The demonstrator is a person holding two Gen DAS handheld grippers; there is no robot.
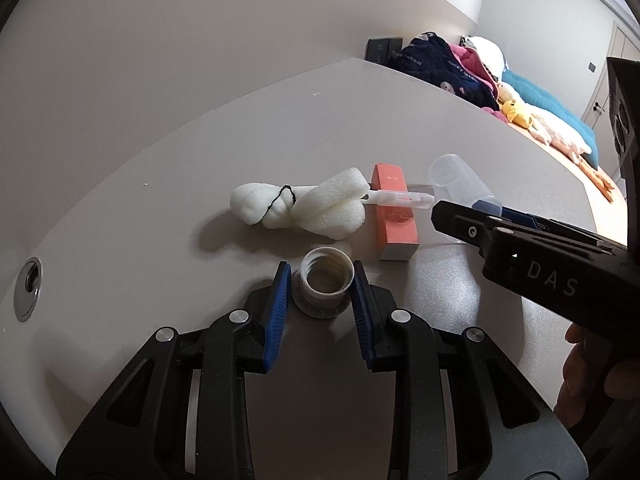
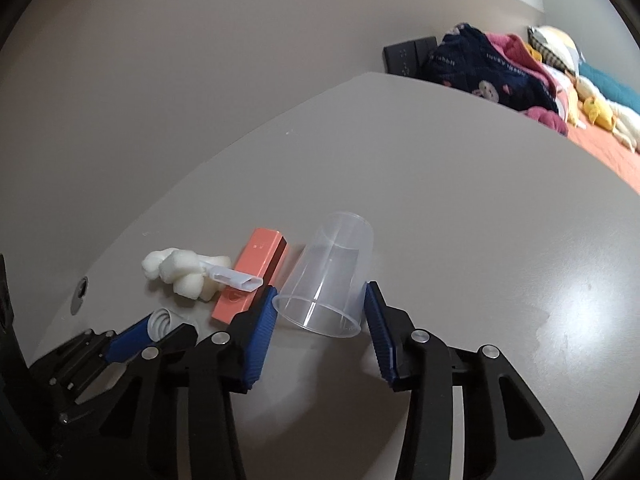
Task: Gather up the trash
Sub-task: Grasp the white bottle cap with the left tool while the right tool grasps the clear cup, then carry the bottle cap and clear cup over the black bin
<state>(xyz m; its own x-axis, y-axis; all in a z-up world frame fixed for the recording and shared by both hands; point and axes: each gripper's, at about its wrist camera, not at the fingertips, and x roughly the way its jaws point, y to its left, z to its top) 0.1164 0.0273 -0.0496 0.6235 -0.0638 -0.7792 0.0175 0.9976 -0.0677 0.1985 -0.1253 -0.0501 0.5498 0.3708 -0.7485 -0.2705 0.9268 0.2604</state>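
While we look down across the pale grey bench [image 1: 168, 216], a bed [image 1: 560, 120] piled with clothes sits behind it. Our right hand-held gripper [image 2: 320, 312] brackets a clear plastic cup [image 2: 332, 276] lying on its side, jaws half-open, contact unclear. Our left hand-held gripper [image 1: 320, 292] pinches a small white cap [image 1: 322, 286], near a white foam brush [image 1: 300, 208] and orange box [image 1: 394, 216].

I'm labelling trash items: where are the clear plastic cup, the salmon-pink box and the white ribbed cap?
clear plastic cup [image 2: 332, 276], right wrist view, side wall
salmon-pink box [image 1: 394, 216], left wrist view, top face
white ribbed cap [image 1: 323, 280], left wrist view, inside
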